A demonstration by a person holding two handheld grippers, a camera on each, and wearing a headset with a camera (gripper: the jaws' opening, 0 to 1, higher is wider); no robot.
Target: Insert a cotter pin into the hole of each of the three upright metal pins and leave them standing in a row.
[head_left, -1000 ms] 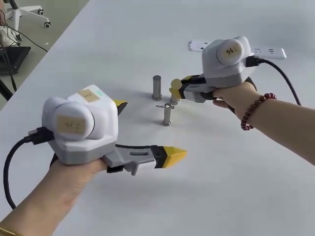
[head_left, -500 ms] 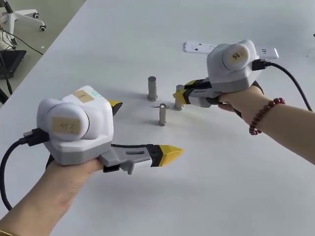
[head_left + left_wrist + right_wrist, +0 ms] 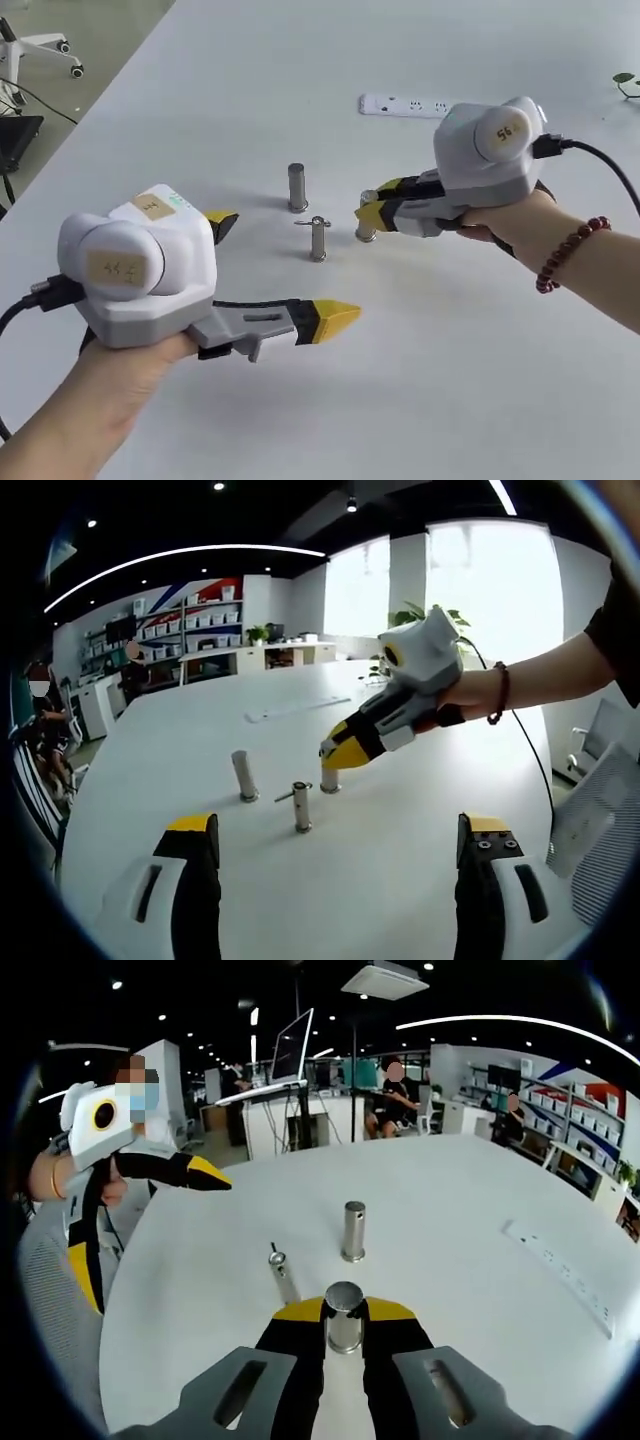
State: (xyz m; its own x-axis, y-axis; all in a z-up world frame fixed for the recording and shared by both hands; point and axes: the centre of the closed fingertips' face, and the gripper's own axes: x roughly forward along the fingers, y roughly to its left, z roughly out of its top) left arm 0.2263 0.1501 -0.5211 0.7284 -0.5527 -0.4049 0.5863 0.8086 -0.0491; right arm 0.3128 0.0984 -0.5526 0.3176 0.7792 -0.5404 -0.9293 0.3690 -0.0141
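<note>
Three metal pins stand on the white table (image 3: 480, 340). The far-left pin (image 3: 297, 187) is bare. The middle pin (image 3: 318, 238) carries a cotter pin (image 3: 305, 221) through its top hole. My right gripper (image 3: 369, 212) is shut on the top of the third pin (image 3: 367, 231); in the right gripper view that pin (image 3: 344, 1316) sits between the yellow jaws, with the bare pin (image 3: 353, 1230) and the pinned one (image 3: 282, 1275) beyond. My left gripper (image 3: 278, 270) hangs open nearer me, holding nothing. In its view (image 3: 338, 828) it faces all three pins (image 3: 302, 807) and the right gripper (image 3: 345, 748).
A white power strip (image 3: 410, 105) lies at the far side of the table. A plant leaf (image 3: 628, 80) shows at the far right edge. The table's left edge drops to the floor with an office chair (image 3: 40, 45). People sit at desks far behind (image 3: 395, 1100).
My right gripper has moved the gripped pin to the right and toward me, away from the other two pins. The left gripper stays open and has hardly moved.
</note>
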